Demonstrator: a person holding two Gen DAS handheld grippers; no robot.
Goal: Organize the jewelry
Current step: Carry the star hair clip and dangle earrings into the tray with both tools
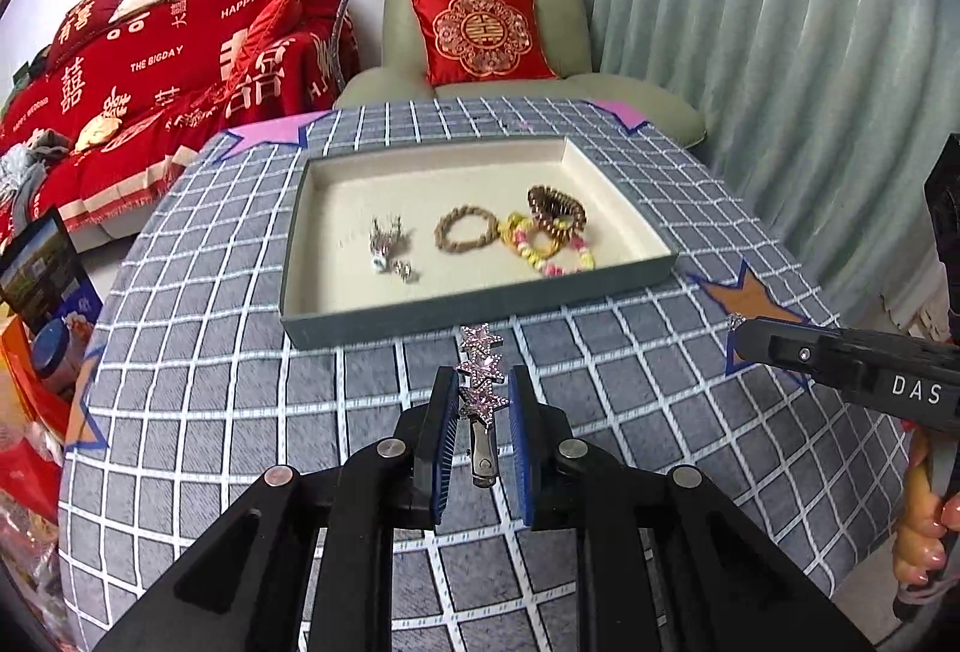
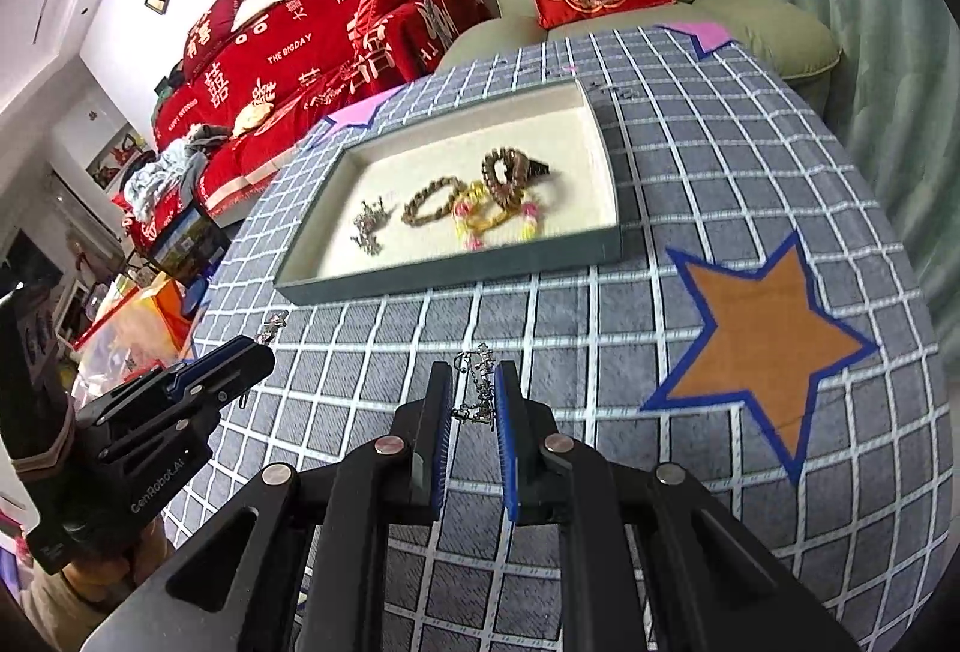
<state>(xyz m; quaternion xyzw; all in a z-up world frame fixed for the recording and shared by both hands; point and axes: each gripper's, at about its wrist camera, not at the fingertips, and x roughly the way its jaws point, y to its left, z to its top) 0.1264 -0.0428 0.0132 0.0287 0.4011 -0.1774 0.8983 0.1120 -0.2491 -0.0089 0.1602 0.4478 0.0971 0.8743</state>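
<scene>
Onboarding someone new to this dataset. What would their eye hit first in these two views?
Probably the star hair clip held between the left gripper fingers, just short of the tray on the checked tablecloth. Then the bracelets clustered in the tray's right half, and the big orange star beside the right gripper, which holds a small silver chain piece.

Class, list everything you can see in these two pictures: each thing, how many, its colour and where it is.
Tray: one, grey-green, cream inside, on the table.
Bead bracelets: about four, tan, brown, yellow-pink, in the tray.
Silver pieces: a small cluster, in the tray's left part.
Star hair clip: one, pink, between the left gripper's fingers.
Silver chain piece: one, between the right gripper's fingers.
Tablecloth: one, grey, white grid.
Orange star: one, blue-edged, on the cloth.
Left gripper: black, blue pads.
Right gripper: same.
</scene>
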